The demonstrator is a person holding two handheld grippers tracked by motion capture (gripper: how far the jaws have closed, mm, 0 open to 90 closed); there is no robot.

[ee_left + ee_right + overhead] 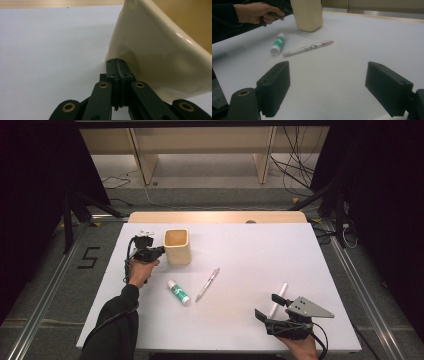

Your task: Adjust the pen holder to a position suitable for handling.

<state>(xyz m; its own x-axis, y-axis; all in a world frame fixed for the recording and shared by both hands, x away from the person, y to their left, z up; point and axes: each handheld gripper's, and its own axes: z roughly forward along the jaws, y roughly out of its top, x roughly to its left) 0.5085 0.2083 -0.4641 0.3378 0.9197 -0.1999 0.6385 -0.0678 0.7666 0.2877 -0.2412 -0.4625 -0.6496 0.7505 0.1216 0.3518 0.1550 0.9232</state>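
Note:
A cream square cup (177,246) stands upright at the back left of the white table (260,255). My left gripper (159,251) is just left of it, and a person's hand holds it. In the left gripper view the jaws are pressed together with nothing between them, and the left gripper (117,61) rests its tips right at the wall of the cup (155,50). My right gripper (268,306) hovers near the front right, and the right gripper (332,82) has its jaws wide apart over bare table.
A glue stick (178,292) with a green label and a white pen (207,284) lie mid-table in front of the cup. A second white pen (280,295) lies by the right gripper's far jaw. Cables and wooden shelving stand beyond the table's far edge.

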